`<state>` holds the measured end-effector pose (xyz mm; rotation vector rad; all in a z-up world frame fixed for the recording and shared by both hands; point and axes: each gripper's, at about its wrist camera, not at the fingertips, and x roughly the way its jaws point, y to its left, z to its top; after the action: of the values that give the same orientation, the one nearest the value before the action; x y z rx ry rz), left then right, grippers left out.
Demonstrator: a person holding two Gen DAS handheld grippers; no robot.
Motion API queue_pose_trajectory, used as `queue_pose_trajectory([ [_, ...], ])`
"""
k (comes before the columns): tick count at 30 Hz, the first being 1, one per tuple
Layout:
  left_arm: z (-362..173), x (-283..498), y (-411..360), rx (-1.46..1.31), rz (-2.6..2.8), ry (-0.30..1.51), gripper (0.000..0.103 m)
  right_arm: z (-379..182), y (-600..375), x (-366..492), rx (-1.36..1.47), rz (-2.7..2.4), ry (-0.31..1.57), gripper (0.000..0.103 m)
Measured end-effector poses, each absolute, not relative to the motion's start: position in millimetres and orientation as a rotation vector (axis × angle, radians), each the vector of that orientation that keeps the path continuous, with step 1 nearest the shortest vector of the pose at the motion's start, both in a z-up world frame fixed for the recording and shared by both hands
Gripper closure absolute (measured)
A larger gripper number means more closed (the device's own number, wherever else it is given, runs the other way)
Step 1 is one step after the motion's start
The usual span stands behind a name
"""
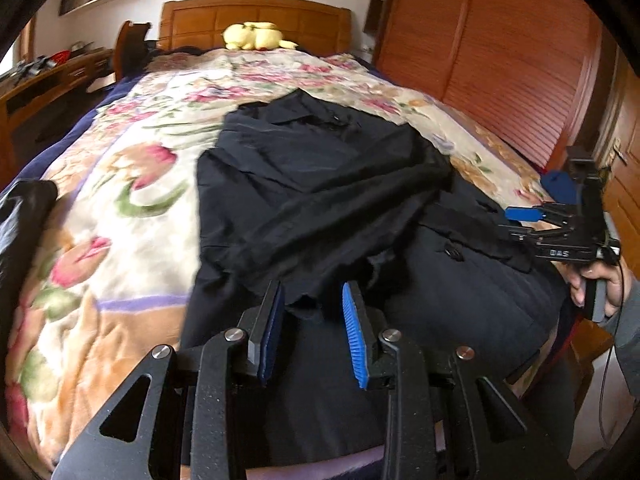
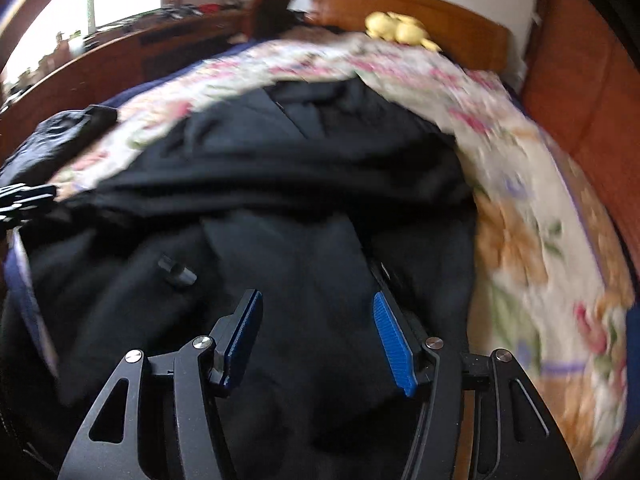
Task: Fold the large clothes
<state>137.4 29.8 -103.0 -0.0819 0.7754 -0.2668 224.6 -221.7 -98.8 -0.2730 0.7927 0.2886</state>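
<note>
A large black coat [image 1: 320, 184] lies spread on the floral bedspread [image 1: 120, 168], with one sleeve [image 1: 360, 216] folded slantwise across its body. The sleeve's end sits between the blue pads of my left gripper [image 1: 310, 300], which is shut on it near the coat's lower part. My right gripper [image 1: 510, 224] hovers at the coat's right edge, held by a hand [image 1: 600, 280]. In the right wrist view the right gripper [image 2: 316, 300] is open above the coat [image 2: 280, 184], with nothing clamped between its pads.
A yellow plush toy [image 1: 254, 36] rests by the wooden headboard [image 1: 256, 16]. A wooden wardrobe [image 1: 500, 60] runs along the bed's right side, a desk [image 1: 48, 76] along the left. Another dark garment [image 2: 60, 136] lies at the bed's left edge.
</note>
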Motion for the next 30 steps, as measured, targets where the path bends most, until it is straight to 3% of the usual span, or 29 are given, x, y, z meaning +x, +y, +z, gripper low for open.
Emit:
queue_pose_trajectory([
  [5,-115,149,12,-0.021,-0.245,0.824,0.072,-129,-238,236,-0.167,0.273,0.843,0.043],
  [11,-118,152,8,0.022,-0.226,0.807,0.073,-142,-247,233,-0.07,0.298,0.779,0.043],
  [13,-120,153,8,0.03,-0.252,0.819,0.088,-145,-248,231,-0.059,0.297,0.759,0.043],
  [17,-118,143,7,0.07,-0.28,0.811,0.099,-150,-252,227,-0.059,0.299,0.751,0.043],
  [30,-94,109,9,0.076,-0.298,0.766,0.1,-155,-258,223,-0.043,0.307,0.738,0.042],
])
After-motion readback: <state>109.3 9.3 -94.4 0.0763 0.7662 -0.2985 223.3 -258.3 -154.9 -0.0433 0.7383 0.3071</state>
